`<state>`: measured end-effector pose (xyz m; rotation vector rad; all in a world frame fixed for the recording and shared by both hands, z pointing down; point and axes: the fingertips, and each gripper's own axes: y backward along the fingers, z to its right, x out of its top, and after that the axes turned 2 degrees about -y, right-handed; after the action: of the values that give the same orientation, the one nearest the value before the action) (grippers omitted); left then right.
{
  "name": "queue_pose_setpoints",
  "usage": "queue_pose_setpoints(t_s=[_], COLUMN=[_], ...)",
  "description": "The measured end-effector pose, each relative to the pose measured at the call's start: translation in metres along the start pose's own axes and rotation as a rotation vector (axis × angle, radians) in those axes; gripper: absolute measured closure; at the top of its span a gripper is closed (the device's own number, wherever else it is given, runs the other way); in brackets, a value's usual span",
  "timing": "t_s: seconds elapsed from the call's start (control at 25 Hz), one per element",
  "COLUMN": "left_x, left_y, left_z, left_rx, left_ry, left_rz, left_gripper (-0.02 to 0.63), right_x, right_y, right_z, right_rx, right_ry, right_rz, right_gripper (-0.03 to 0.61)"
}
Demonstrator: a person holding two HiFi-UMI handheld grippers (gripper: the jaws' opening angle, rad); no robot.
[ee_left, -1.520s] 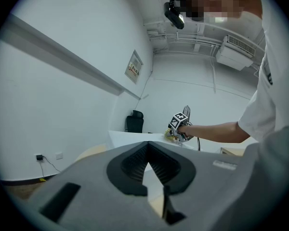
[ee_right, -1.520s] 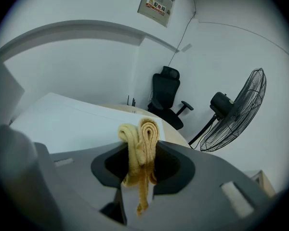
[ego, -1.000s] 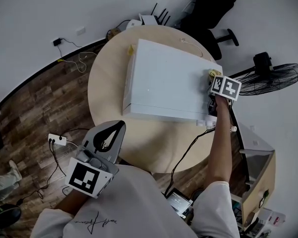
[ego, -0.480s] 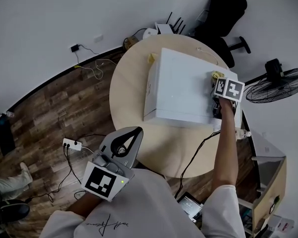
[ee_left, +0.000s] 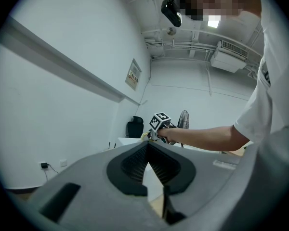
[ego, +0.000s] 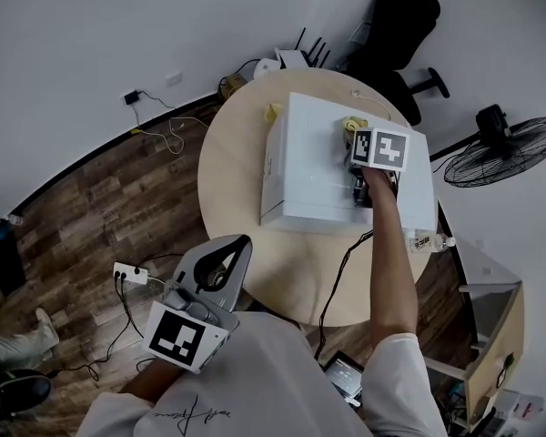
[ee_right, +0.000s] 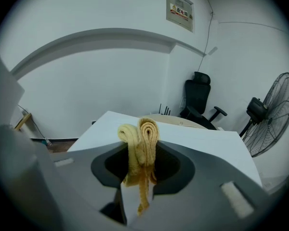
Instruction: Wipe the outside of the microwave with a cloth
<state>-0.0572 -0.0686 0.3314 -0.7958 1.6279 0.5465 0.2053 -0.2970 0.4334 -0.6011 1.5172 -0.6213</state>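
Right gripper view shows a yellow cloth (ee_right: 142, 141), doubled into two rolled folds, pinched between the right gripper (ee_right: 143, 166) jaws, above the white microwave (ego: 309, 167) top. The left gripper (ee_left: 147, 149) hangs closed and empty, off the table (ego: 229, 185).

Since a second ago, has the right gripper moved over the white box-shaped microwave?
Yes: right gripper slid left across the microwave, from right edge toward middle.

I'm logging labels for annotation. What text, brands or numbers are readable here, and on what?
Wall sign: red-banded print, too small to read.
Shirt: cursive script, illegible.
Microwave: no lettering visible.
Nothing here can be quoted.
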Motion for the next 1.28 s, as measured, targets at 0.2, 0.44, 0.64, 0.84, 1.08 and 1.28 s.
queue_pose_setpoints(t_s=[0.2,0.44,0.64,0.84,1.08,1.28], left_x=[0.002,0.004,0.007,0.008,0.013,0.011], left_y=[0.005,0.011,0.012,0.012,0.003,-0.010], left_z=[0.002,0.003,0.005,0.014,0.019,0.027], left_rx=[0.002,0.011,0.025,0.027,0.023,-0.010], left_ry=[0.000,-0.005,-0.010,-0.021,-0.016,-0.039], left_rz=[0.012,0.020,0.028,0.027,0.050,0.025], left_gripper=[0.621,0.621,0.621,0.621,0.621,0.621], right_x=[0.006,0.010,0.003,0.011,0.020,0.020], right_y=[-0.002,-0.001,0.008,0.036,0.068,0.090], right_z=[-0.045,-0.094,-0.145,-0.169,-0.151,-0.082], right_rx=[0.064,0.153,0.255,0.431,0.532,0.475], right_ry=[0.022,0.027,0.085,0.004,-0.046,-0.131], right_rz=[0.008,0.021,0.027,0.090,0.153,0.196], right_gripper=[0.454,0.454,0.454,0.454,0.454,0.454])
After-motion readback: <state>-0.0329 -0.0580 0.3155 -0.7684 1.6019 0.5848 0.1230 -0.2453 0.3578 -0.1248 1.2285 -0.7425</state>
